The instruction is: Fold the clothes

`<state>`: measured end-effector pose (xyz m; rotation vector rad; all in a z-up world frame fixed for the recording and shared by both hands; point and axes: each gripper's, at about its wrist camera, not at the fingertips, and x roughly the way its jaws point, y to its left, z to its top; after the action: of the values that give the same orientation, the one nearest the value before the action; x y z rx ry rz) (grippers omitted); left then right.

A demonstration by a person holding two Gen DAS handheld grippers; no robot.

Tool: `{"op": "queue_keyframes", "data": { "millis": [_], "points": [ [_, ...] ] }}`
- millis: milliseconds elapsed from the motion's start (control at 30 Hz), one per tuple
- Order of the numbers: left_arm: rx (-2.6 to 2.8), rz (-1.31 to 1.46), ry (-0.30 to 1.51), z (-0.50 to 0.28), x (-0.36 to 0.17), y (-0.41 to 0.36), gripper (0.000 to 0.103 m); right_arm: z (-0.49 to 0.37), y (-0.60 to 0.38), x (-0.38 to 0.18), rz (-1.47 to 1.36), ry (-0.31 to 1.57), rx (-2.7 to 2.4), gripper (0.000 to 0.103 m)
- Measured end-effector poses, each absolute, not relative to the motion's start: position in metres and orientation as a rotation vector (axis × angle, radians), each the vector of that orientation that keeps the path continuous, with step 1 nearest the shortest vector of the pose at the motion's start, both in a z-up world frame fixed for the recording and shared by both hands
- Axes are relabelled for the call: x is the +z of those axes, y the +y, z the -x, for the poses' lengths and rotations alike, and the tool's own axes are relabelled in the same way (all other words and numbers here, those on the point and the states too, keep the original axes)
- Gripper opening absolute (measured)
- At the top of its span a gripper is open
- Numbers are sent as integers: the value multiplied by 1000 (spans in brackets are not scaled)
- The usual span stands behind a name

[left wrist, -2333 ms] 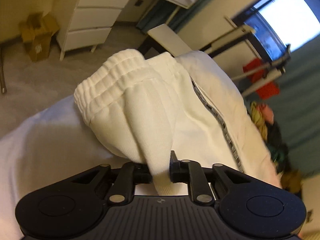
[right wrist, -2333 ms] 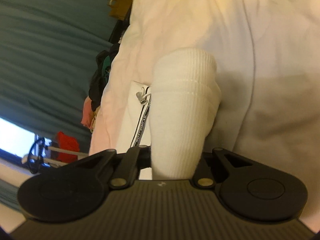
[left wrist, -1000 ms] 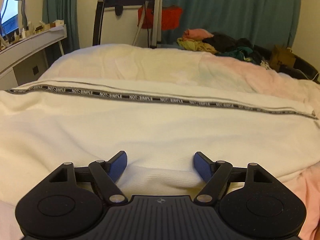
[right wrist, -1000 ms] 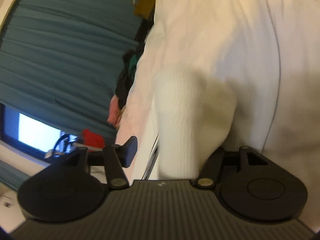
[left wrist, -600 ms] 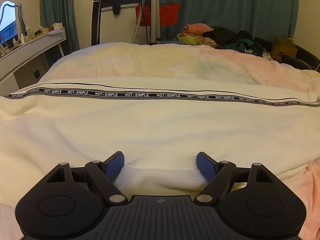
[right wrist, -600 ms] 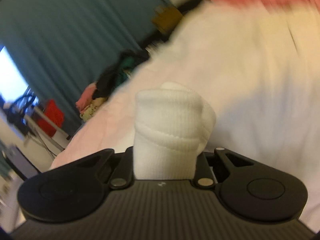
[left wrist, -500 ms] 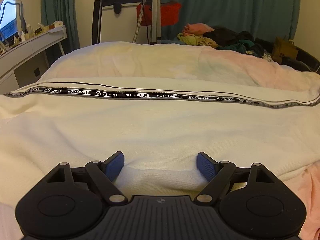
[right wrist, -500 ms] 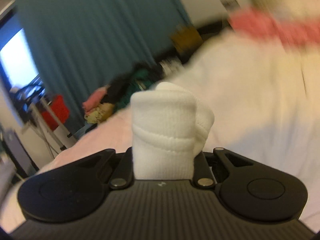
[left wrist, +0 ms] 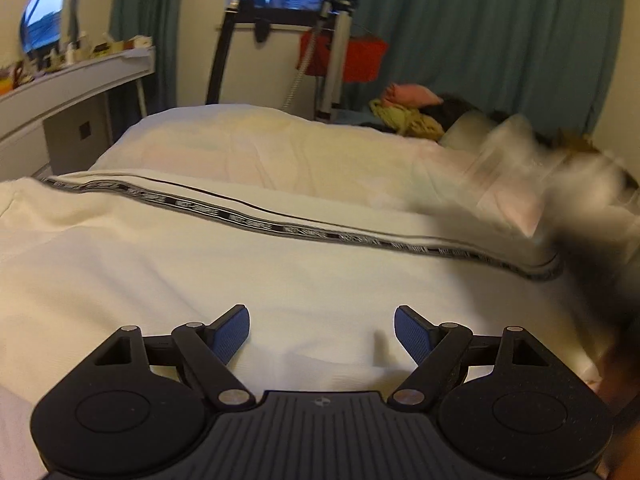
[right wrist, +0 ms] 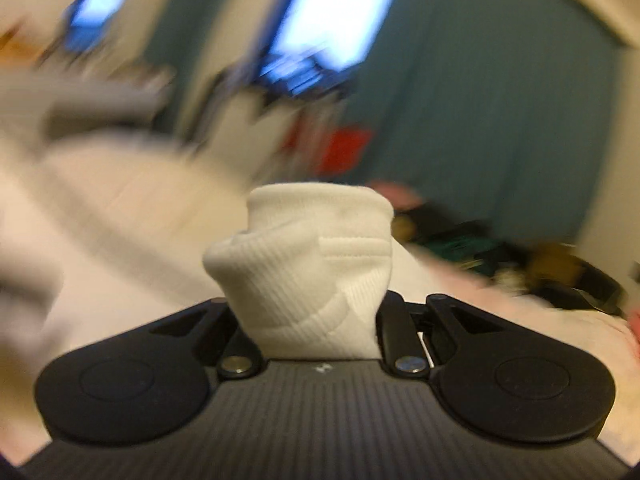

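The cream white sweatpants lie flat across the bed, their black side tape lettering too blurred to read, my left gripper spread above them, my right gripper pinching a ribbed cuff.

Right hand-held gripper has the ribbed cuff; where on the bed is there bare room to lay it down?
The white garment is flat and bare between the black printed stripe and the open left hand-held gripper. Beyond the stripe, the duvet is bare toward the desk. The far right is crowded: a clothes pile and motion blur. The right hand-held gripper grips the ribbed cuff.
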<state>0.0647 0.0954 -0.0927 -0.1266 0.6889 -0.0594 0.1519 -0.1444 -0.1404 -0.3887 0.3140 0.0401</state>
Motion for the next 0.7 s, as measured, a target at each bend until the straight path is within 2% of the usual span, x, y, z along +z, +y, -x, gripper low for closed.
{"op": "queue_keyframes", "data": {
  "millis": [67,100,333,500,600,667,700],
  "points": [
    [-48,159,688,-67,-90,103,81,-154,-117,-176,491,430,112,15],
    [-45,177,688,-68,-89,106,81,-154,-111,-188,547,415,92,15],
    [-68,312,619,-70,-71,132,81,-146,-91,-149,446,310,118,15],
    [-62,356,578,-71,-66,148,81,-143,-57,-172,512,389,209,19],
    [-53,375,594,-74,-69,154,81,-150,-67,-156,422,455,253,28],
    [-55,379,593,-75,-70,154,81,-148,-79,-140,334,525,316,42],
    [-56,381,590,-75,-71,154,81,-145,-87,-131,282,563,347,43]
  ]
}}
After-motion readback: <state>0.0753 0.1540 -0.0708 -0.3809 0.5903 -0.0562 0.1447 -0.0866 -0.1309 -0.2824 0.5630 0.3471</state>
